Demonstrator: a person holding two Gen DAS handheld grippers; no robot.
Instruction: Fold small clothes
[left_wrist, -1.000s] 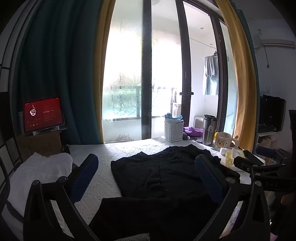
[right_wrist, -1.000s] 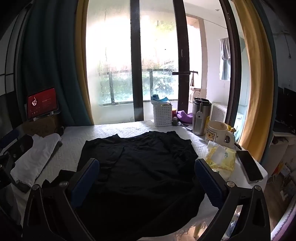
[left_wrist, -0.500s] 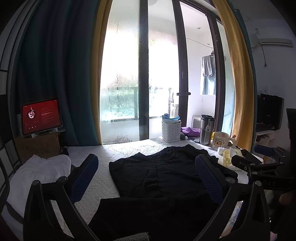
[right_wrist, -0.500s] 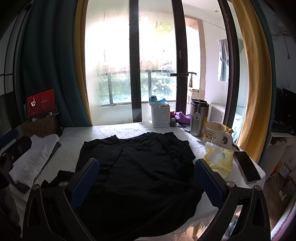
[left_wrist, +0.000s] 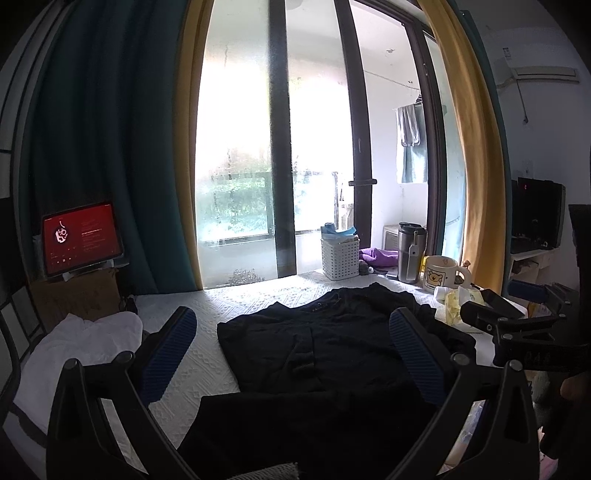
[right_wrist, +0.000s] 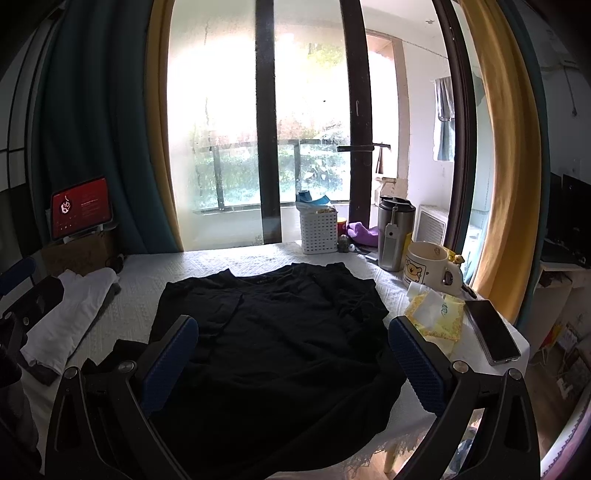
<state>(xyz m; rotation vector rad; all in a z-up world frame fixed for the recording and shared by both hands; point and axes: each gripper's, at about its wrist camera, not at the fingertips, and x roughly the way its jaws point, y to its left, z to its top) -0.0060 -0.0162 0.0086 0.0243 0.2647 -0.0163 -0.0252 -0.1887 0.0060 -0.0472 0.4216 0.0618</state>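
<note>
While both grippers gape, black shirt (right_wrist: 273, 332) flat.

Matt black cloth shirt (right_wrist: 280, 332), glossy ceramic mug (right_wrist: 428, 267)

black shirt (right_wrist: 273, 332) spread flat on white tablecloth (right_wrist: 221, 264), right gripper (right_wrist: 291, 354) wide open above it, holding nothing. folded white clothes (right_wrist: 70, 314) left, mug (right_wrist: 428, 267) + phone (right_wrist: 493, 330) right
</note>
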